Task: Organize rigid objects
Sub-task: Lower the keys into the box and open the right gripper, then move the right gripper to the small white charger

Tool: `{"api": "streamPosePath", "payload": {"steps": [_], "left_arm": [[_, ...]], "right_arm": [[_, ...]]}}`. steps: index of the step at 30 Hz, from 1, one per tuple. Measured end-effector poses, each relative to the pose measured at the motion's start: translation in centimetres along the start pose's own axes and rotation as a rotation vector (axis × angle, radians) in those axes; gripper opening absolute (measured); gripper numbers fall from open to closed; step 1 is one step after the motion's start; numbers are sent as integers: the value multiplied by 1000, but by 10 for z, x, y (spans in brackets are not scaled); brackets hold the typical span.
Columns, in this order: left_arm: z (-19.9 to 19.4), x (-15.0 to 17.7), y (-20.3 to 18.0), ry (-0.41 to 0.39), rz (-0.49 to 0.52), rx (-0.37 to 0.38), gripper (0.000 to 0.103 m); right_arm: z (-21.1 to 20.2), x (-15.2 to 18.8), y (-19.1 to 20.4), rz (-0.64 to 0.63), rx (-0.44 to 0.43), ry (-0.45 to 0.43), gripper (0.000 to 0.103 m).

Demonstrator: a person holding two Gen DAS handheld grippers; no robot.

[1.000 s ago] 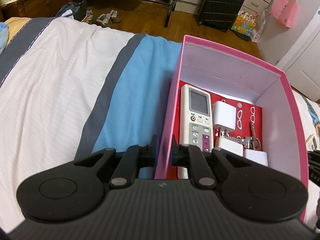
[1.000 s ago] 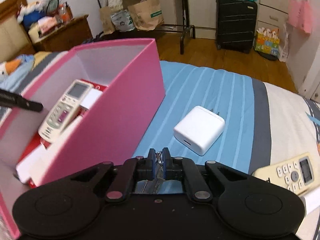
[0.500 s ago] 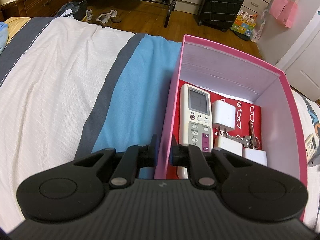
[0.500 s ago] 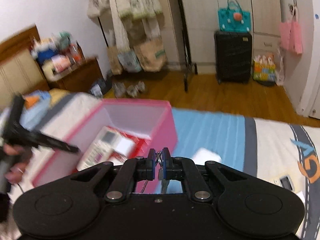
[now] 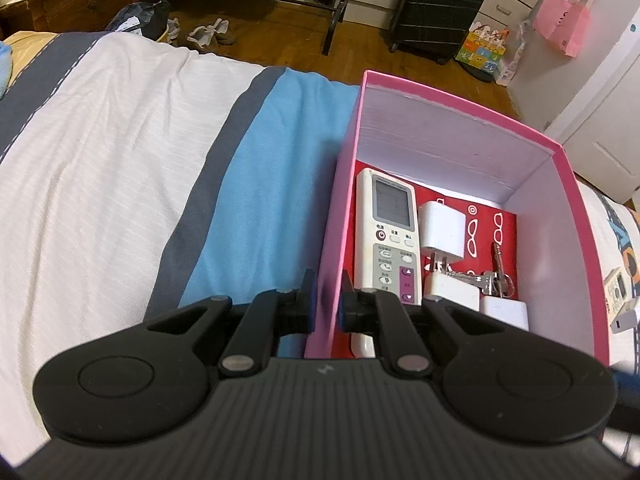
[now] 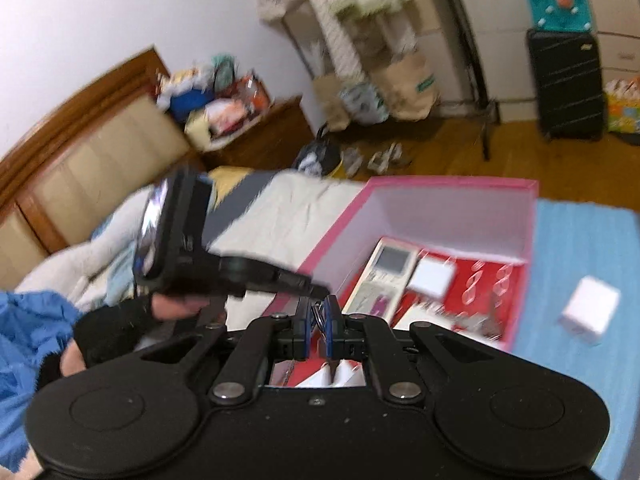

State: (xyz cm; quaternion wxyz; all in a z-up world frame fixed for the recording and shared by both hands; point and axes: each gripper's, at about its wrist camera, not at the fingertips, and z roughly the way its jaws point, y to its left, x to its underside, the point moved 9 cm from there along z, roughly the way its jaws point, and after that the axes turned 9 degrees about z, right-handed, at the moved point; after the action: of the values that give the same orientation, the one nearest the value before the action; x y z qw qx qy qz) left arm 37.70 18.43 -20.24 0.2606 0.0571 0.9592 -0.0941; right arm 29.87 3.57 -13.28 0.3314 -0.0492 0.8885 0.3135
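A pink box (image 5: 460,100) stands on the striped bed. It holds a white remote (image 5: 390,236), white chargers (image 5: 442,230) and a bunch of keys (image 5: 494,278). My left gripper (image 5: 326,304) is shut on the box's near left wall. My right gripper (image 6: 318,320) is shut on a set of keys (image 6: 320,318) and hovers above the near end of the box (image 6: 452,186). The remote (image 6: 386,276) and chargers show below it. A white charger (image 6: 590,314) lies on the blue stripe right of the box. A second remote (image 5: 616,292) lies right of the box.
The bed (image 5: 120,160) spreads to the left with white, grey and blue stripes. A wooden floor, a black suitcase (image 5: 436,8), paper bags and a nightstand lie beyond. The headboard (image 6: 80,140) is at the left in the right wrist view.
My right gripper rose with the keys from beside the box and swung left to above its near end. The left gripper kept its hold on the box wall.
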Motion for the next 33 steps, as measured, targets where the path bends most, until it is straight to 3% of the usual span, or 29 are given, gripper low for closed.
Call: {"api": "streamPosePath", "payload": {"steps": [6,8,11,15,20,24,29,33], "left_arm": [[1,1,2,-4,-10,25,8],[0,1,2,-3,-9,22,8],[0,1,2,-4,-9,22,8],[0,0,1,-3,-12,24,8],[1,0,2,2,-12,18,8],[1,0,3,10,-8,4,11],[0,0,2,16,0,-13,11],[0,0,1,14,5,-26,11]], "right_arm": [[50,19,8,47,0,106,8],[58,20,7,67,9,110,14],[55,17,1,70,54,123,14],[26,6,-12,69,82,123,19],[-30,-10,-45,79,152,122,32],[-73,-12,-85,141,251,151,43],[-116,-11,-150,276,394,156,59],[-131,1,-207,453,503,186,60]]}}
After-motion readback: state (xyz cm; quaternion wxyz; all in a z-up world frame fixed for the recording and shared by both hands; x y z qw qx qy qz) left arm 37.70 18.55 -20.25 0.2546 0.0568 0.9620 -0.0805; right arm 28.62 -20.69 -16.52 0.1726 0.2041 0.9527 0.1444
